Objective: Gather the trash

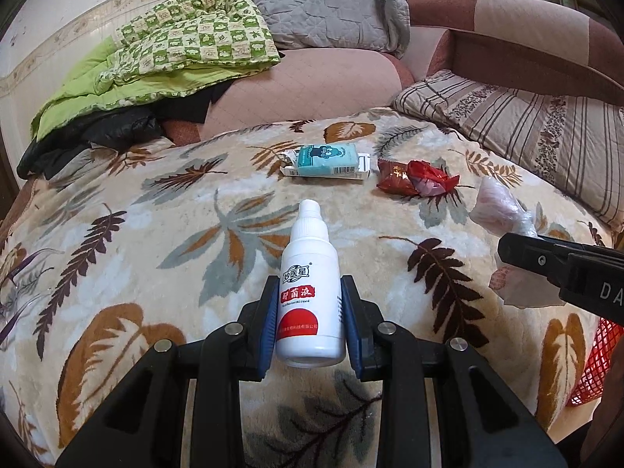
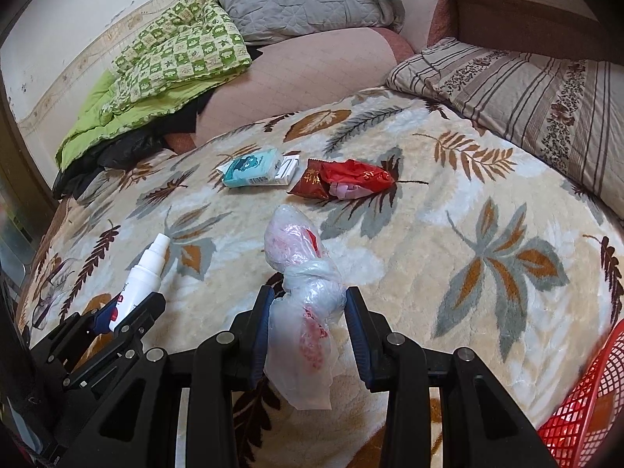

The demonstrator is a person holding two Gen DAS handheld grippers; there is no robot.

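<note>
Pinching a smooth white plastic spray bottle (image 1: 310,292), the left gripper (image 1: 310,323) holds firm — the right gripper (image 2: 306,323) clamps a crinkled clear plastic bag (image 2: 302,292) above the plush leaf-patterned bed blanket (image 2: 429,234).

On the bed (image 1: 136,241), a bottle (image 1: 310,288) is set at the left and a knotted bag (image 2: 302,273) to its right. Behind them a carton (image 1: 327,162) is laid left of a wrapper (image 1: 413,177). A basket (image 2: 585,401) is placed at far right.
</note>
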